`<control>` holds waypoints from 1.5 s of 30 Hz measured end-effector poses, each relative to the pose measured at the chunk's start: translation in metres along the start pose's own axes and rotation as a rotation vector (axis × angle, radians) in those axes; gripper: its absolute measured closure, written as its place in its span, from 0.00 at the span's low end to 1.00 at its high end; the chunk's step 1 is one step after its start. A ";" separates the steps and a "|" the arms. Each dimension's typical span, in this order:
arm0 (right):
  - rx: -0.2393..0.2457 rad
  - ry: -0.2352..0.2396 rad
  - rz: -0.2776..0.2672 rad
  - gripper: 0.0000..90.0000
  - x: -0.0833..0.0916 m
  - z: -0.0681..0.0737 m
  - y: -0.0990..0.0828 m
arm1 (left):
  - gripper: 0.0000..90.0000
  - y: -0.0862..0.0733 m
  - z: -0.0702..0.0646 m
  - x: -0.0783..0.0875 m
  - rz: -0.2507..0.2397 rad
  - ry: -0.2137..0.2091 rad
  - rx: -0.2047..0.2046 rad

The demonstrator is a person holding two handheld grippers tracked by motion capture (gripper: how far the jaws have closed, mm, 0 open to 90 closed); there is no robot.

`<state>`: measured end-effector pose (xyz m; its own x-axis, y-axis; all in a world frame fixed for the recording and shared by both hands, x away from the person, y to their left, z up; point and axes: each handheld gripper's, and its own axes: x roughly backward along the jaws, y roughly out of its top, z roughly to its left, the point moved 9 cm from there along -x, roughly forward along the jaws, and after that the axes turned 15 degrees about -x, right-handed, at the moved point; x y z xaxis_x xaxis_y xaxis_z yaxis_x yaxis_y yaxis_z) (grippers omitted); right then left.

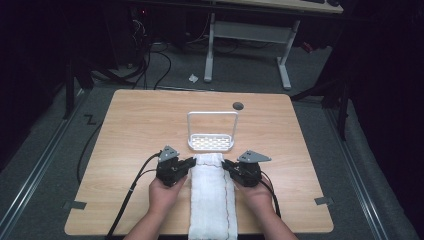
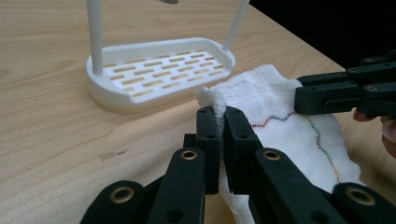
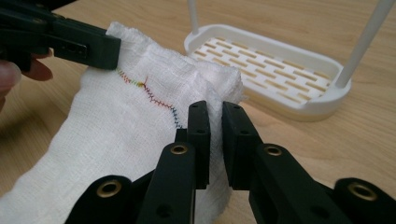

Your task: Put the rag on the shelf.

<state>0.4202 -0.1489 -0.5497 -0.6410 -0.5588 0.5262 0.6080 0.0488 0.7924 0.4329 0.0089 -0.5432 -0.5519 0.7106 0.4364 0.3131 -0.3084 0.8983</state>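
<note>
A long white gauze cloth (image 1: 212,195) with a coloured zigzag seam lies on the wooden table, running from the near edge toward a white slotted tray (image 1: 192,145) with a tall hoop handle. My left gripper (image 1: 192,162) is shut on the cloth's far left corner. My right gripper (image 1: 225,164) is shut on the far right corner. In the left gripper view the jaws (image 2: 219,116) pinch a bunched fold of cloth (image 2: 275,107), lifted slightly. In the right gripper view the jaws (image 3: 215,109) clamp the cloth's (image 3: 126,121) edge. The tray (image 2: 159,91) (image 3: 322,105) stands just beyond the cloth's end.
A small dark round disc (image 1: 238,105) sits on the table behind the tray. Bare wood (image 1: 135,130) spreads on both sides of the cloth. Cables trail from both grippers over the near edge. A desk frame (image 1: 247,35) and cables stand on the floor beyond the table.
</note>
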 end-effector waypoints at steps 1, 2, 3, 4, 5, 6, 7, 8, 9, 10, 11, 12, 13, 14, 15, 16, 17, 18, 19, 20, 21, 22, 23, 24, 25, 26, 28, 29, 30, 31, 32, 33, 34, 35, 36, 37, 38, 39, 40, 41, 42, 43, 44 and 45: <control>-0.005 -0.002 -0.007 0.92 0.002 0.000 0.003 | 0.95 0.003 0.000 0.000 -0.006 0.001 -0.003; -0.001 -0.005 -0.012 0.92 0.003 0.000 0.005 | 0.95 0.006 0.000 0.001 -0.014 -0.001 -0.004; -0.002 -0.010 -0.013 0.92 0.004 0.000 0.006 | 0.95 0.008 0.000 0.002 -0.020 -0.003 -0.005; 0.000 -0.012 -0.017 0.92 0.004 0.000 0.008 | 0.95 0.012 0.000 0.003 -0.027 -0.003 -0.005; 0.001 -0.014 -0.019 0.92 0.005 0.001 0.010 | 0.95 0.017 -0.001 0.004 -0.036 -0.002 -0.010; 0.002 -0.018 -0.023 0.92 0.007 0.001 0.013 | 0.95 0.020 -0.001 0.005 -0.043 -0.002 -0.015; 0.008 -0.018 -0.031 0.92 0.008 0.001 0.016 | 0.96 0.025 -0.001 0.006 -0.049 0.000 -0.023; 0.001 -0.015 -0.042 0.92 0.011 0.001 0.019 | 0.96 0.029 -0.002 0.008 -0.056 0.002 -0.030; -0.002 -0.013 -0.049 0.92 0.013 0.002 0.023 | 0.96 0.034 -0.002 0.009 -0.063 0.004 -0.038; 0.000 -0.012 -0.058 0.92 0.015 0.002 0.027 | 0.96 0.038 -0.002 0.009 -0.068 0.011 -0.051; -0.001 -0.014 -0.069 0.92 0.018 0.002 0.031 | 0.96 0.041 -0.001 0.009 -0.067 0.016 -0.059; 0.003 -0.015 -0.085 0.92 0.020 0.002 0.035 | 0.96 0.044 0.000 0.009 -0.070 0.017 -0.056; 0.003 -0.017 -0.091 0.92 0.022 0.002 0.038 | 0.96 0.047 0.001 0.010 -0.074 0.015 -0.051; 0.004 -0.018 -0.100 0.92 0.023 0.003 0.041 | 0.96 0.050 0.001 0.011 -0.082 0.018 -0.051; 0.006 -0.019 -0.106 0.92 0.025 0.003 0.044 | 0.96 0.053 0.001 0.012 -0.092 0.021 -0.053; 0.009 -0.017 -0.116 0.92 0.027 0.004 0.048 | 0.96 0.056 0.001 0.013 -0.097 0.024 -0.056; 0.014 -0.016 -0.129 0.92 0.029 0.006 0.051 | 0.96 0.060 0.000 0.015 -0.105 0.026 -0.059; 0.019 -0.017 -0.143 0.92 0.032 0.007 0.055 | 0.96 0.063 0.000 0.016 -0.113 0.026 -0.059; 0.027 -0.019 -0.163 0.92 0.036 0.009 0.060 | 0.96 0.067 0.000 0.018 -0.119 0.027 -0.065; 0.027 -0.019 -0.163 0.92 0.036 0.009 0.060 | 0.96 0.071 0.000 0.019 -0.127 0.031 -0.074; 0.030 -0.019 -0.176 0.92 0.039 0.010 0.064 | 0.96 0.074 0.000 0.021 -0.133 0.036 -0.082; 0.034 -0.018 -0.185 0.92 0.041 0.012 0.067 | 0.96 0.078 0.000 0.022 -0.140 0.037 -0.085; 0.036 -0.020 -0.192 0.92 0.043 0.012 0.070 | 0.96 0.082 0.000 0.024 -0.148 0.040 -0.086; 0.034 -0.020 -0.199 0.92 0.044 0.014 0.074 | 0.96 0.087 0.001 0.026 -0.163 0.045 -0.087; 0.040 -0.019 -0.211 0.92 0.046 0.016 0.078 | 0.96 0.090 0.001 0.027 -0.170 0.048 -0.087; 0.041 -0.019 -0.218 0.92 0.046 0.017 0.081 | 0.96 0.093 0.002 0.028 -0.178 0.050 -0.087; 0.043 -0.017 -0.232 0.92 0.048 0.020 0.089 | 0.96 0.099 0.003 0.031 -0.189 0.054 -0.094; 0.045 -0.016 -0.236 0.92 0.049 0.020 0.091 | 0.96 0.103 0.004 0.033 -0.201 0.059 -0.097; 0.048 -0.016 -0.246 0.92 0.051 0.022 0.095 | 0.96 0.105 0.004 0.035 -0.207 0.063 -0.100; 0.050 -0.017 -0.250 0.92 0.051 0.023 0.098 | 0.96 0.108 0.004 0.037 -0.215 0.066 -0.104; 0.058 -0.017 -0.258 0.92 0.053 0.024 0.101 | 0.96 0.112 0.005 0.039 -0.225 0.069 -0.106; 0.061 -0.017 -0.265 0.92 0.054 0.025 0.105 | 0.96 0.115 0.005 0.041 -0.230 0.071 -0.110; 0.066 -0.018 -0.273 0.92 0.056 0.027 0.108 | 0.96 0.117 0.005 0.042 -0.234 0.072 -0.114; 0.069 -0.017 -0.279 0.92 0.057 0.027 0.110 | 0.96 0.119 0.005 0.043 -0.239 0.074 -0.120; 0.066 -0.017 -0.283 0.92 0.058 0.029 0.113 | 0.96 0.122 0.006 0.045 -0.245 0.076 -0.121; 0.073 -0.016 -0.290 0.92 0.059 0.030 0.115 | 0.96 0.125 0.006 0.046 -0.251 0.077 -0.124; 0.074 -0.016 -0.295 0.92 0.060 0.031 0.118 | 0.96 0.128 0.006 0.048 -0.257 0.079 -0.129; 0.077 -0.015 -0.302 0.92 0.061 0.032 0.120 | 0.96 0.130 0.006 0.050 -0.264 0.083 -0.136; 0.080 -0.013 -0.307 0.92 0.062 0.033 0.123 | 0.96 0.133 0.007 0.051 -0.269 0.084 -0.139; 0.084 -0.011 -0.313 0.92 0.063 0.034 0.125 | 0.96 0.136 0.007 0.053 -0.277 0.086 -0.142; 0.081 -0.011 -0.315 0.92 0.064 0.035 0.127 | 0.96 0.139 0.007 0.055 -0.285 0.088 -0.143; 0.084 -0.010 -0.321 0.92 0.066 0.036 0.129 | 0.96 0.141 0.007 0.056 -0.290 0.089 -0.147; 0.084 -0.010 -0.325 0.92 0.067 0.037 0.131 | 0.96 0.143 0.006 0.058 -0.293 0.090 -0.152; 0.086 -0.011 -0.334 0.92 0.068 0.039 0.133 | 0.96 0.146 0.006 0.059 -0.299 0.092 -0.155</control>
<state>0.4395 -0.1484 -0.3965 -0.8031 -0.5469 0.2366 0.3228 -0.0655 0.9442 0.4506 0.0099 -0.3867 -0.6713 0.7260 0.1489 0.0095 -0.1925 0.9813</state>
